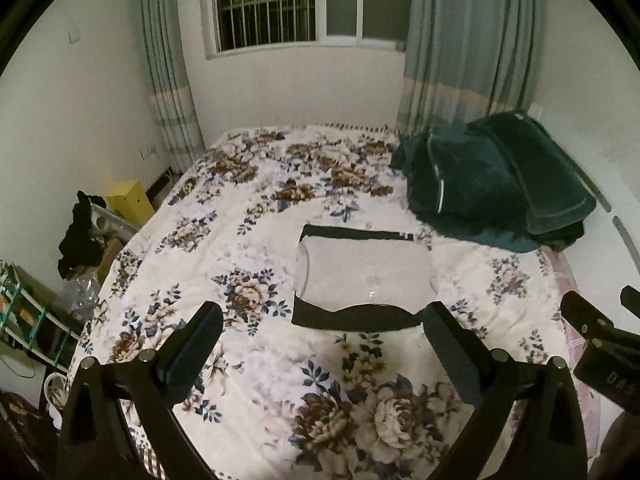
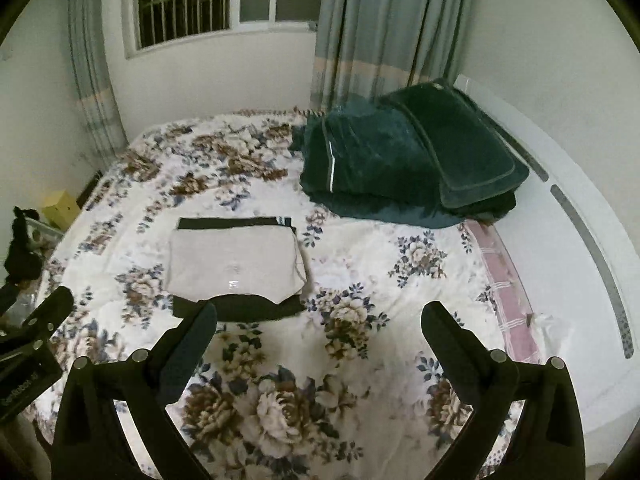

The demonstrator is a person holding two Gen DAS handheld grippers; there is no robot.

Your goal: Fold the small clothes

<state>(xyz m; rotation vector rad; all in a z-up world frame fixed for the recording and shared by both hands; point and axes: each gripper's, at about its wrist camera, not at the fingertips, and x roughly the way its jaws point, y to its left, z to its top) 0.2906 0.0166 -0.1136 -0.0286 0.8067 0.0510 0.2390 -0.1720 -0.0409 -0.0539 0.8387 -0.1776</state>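
Note:
A small white garment (image 1: pixel 362 270) lies folded flat in a rectangle on a black garment (image 1: pixel 356 318) on the floral bedspread (image 1: pixel 248 380). It also shows in the right wrist view (image 2: pixel 236 264), left of centre, with the black garment (image 2: pixel 240 308) under it. My left gripper (image 1: pixel 322 320) is open and empty, held above the bed just short of the stack's near edge. My right gripper (image 2: pixel 320 320) is open and empty, to the right of the stack. The right gripper's body (image 1: pixel 600 340) shows at the right edge of the left wrist view.
A pile of dark green folded blankets and a cushion (image 1: pixel 492 184) sits at the bed's far right (image 2: pixel 408 160). Curtains (image 1: pixel 460 40) and a barred window (image 1: pixel 264 0) are behind. A yellow box (image 1: pixel 128 200) and clutter (image 1: pixel 80 236) stand left of the bed.

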